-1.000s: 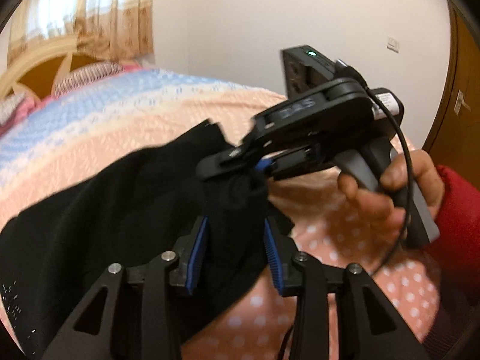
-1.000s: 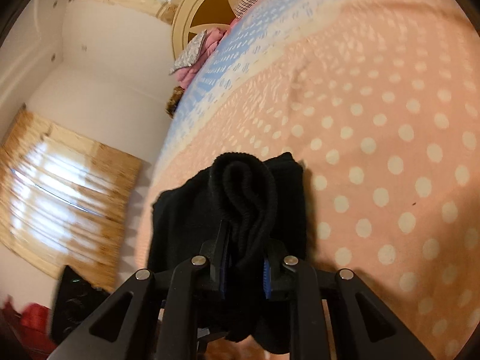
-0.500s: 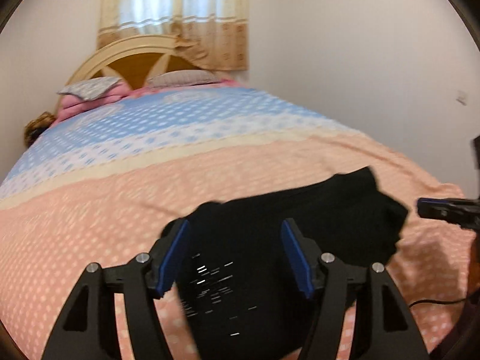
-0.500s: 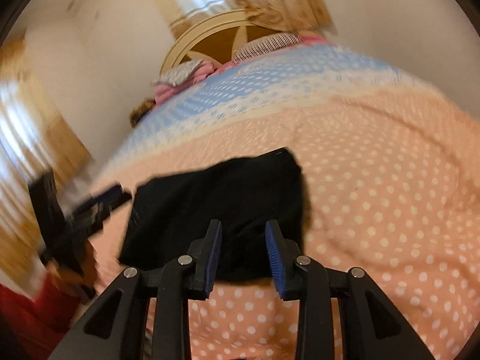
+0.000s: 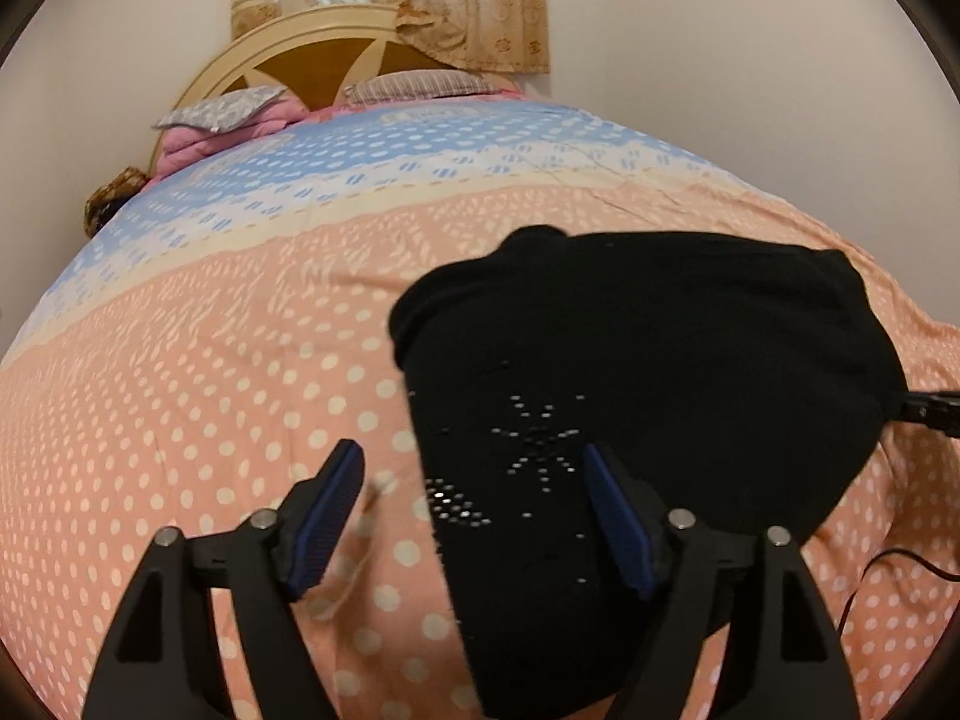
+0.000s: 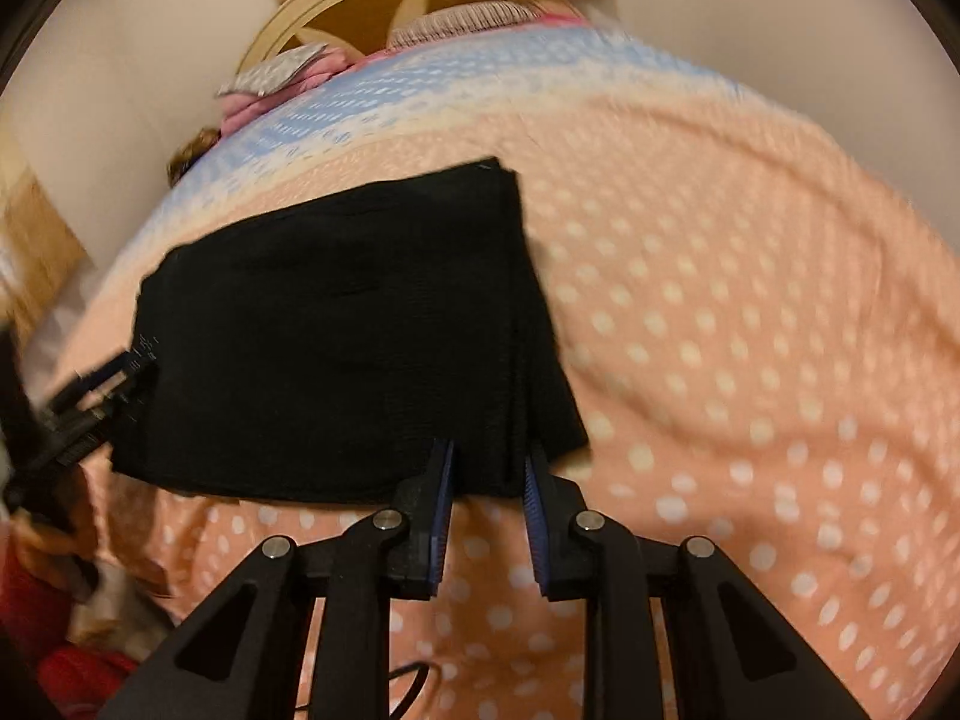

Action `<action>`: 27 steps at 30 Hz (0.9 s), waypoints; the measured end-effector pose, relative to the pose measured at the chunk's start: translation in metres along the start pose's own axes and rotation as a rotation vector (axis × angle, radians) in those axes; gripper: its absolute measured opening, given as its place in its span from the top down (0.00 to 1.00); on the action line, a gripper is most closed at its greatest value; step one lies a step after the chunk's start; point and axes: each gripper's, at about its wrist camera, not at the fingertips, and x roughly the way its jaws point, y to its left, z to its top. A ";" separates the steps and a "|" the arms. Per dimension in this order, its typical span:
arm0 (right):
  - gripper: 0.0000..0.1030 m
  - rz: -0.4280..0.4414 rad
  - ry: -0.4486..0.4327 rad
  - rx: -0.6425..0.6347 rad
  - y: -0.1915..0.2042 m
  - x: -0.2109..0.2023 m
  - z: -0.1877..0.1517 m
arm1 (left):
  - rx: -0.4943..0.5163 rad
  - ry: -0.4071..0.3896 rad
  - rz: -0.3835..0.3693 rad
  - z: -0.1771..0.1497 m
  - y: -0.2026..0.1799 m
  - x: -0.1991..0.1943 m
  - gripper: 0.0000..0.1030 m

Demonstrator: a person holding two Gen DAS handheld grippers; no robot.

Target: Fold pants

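Both claws gape empty: left claw [image 5: 474,486], right claw [image 6: 487,483]; folded pants [image 5: 648,372] on bedspread [image 5: 198,372].

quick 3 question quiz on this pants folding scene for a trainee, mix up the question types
1. True or false: the left claw is clamped shut on the black pants.
2. Multiple choice: the pants lie on A) a wooden table B) a polka-dot bedspread C) a chair.
3. Fill in: the right claw has its jaws ____ near the folded stack's near edge.

Key
1. False; its jaws are wide open, with the pants lying on the bed.
2. B
3. open
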 end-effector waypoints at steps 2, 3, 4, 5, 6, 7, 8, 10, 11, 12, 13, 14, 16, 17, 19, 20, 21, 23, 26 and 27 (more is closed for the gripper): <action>0.78 0.023 -0.003 0.034 -0.012 -0.005 -0.001 | -0.012 -0.008 0.014 0.005 0.007 -0.006 0.24; 0.78 0.017 -0.024 0.054 -0.013 -0.012 -0.002 | -0.010 -0.012 0.031 0.008 0.010 -0.006 0.24; 0.78 -0.014 -0.059 0.068 -0.015 -0.021 -0.001 | -0.006 -0.020 0.046 0.010 0.013 -0.010 0.24; 0.78 -0.045 -0.090 0.068 -0.015 -0.026 0.000 | -0.005 -0.030 0.052 0.013 0.020 -0.008 0.24; 0.77 -0.079 -0.142 0.049 -0.010 -0.038 0.001 | -0.006 -0.044 0.052 0.016 0.023 -0.011 0.24; 0.77 -0.081 -0.198 0.014 -0.001 -0.050 0.002 | -0.008 -0.062 0.051 0.020 0.024 -0.015 0.24; 0.77 -0.063 -0.233 -0.012 0.008 -0.058 0.003 | -0.005 -0.079 0.050 0.025 0.024 -0.015 0.24; 0.77 -0.002 -0.283 -0.080 0.030 -0.064 0.010 | 0.007 -0.108 0.060 0.035 0.021 -0.014 0.24; 0.77 0.013 -0.279 -0.107 0.038 -0.059 0.015 | 0.003 -0.112 0.068 0.040 0.020 -0.010 0.24; 0.77 0.024 -0.265 -0.134 0.048 -0.052 0.022 | -0.008 -0.106 0.074 0.040 0.019 -0.004 0.24; 0.77 0.028 -0.256 -0.157 0.058 -0.040 0.031 | -0.023 -0.093 0.082 0.040 0.019 0.003 0.24; 0.77 0.021 -0.255 -0.166 0.062 -0.030 0.037 | -0.036 -0.073 0.096 0.037 0.019 0.011 0.24; 0.77 -0.031 -0.216 -0.117 0.062 0.000 0.053 | -0.056 -0.015 0.123 0.028 0.023 0.029 0.24; 0.77 -0.051 -0.181 -0.068 0.057 0.016 0.059 | -0.067 0.008 0.115 0.021 0.026 0.037 0.23; 0.77 0.003 -0.136 0.001 0.047 0.045 0.069 | -0.113 0.039 0.091 0.012 0.036 0.044 0.20; 0.77 0.027 -0.131 -0.004 0.046 0.054 0.072 | -0.155 0.047 0.065 0.010 0.044 0.044 0.19; 0.77 0.029 -0.118 -0.020 0.046 0.060 0.074 | -0.187 0.059 0.040 0.009 0.050 0.042 0.19; 0.77 -0.003 -0.105 -0.034 0.052 0.060 0.075 | -0.220 0.070 0.007 0.009 0.062 0.038 0.19; 0.77 -0.033 -0.167 -0.066 0.070 0.033 0.077 | -0.243 0.057 -0.007 0.004 0.074 0.026 0.19; 0.76 -0.011 -0.197 -0.093 0.081 0.024 0.077 | -0.257 0.057 -0.022 0.002 0.077 0.024 0.19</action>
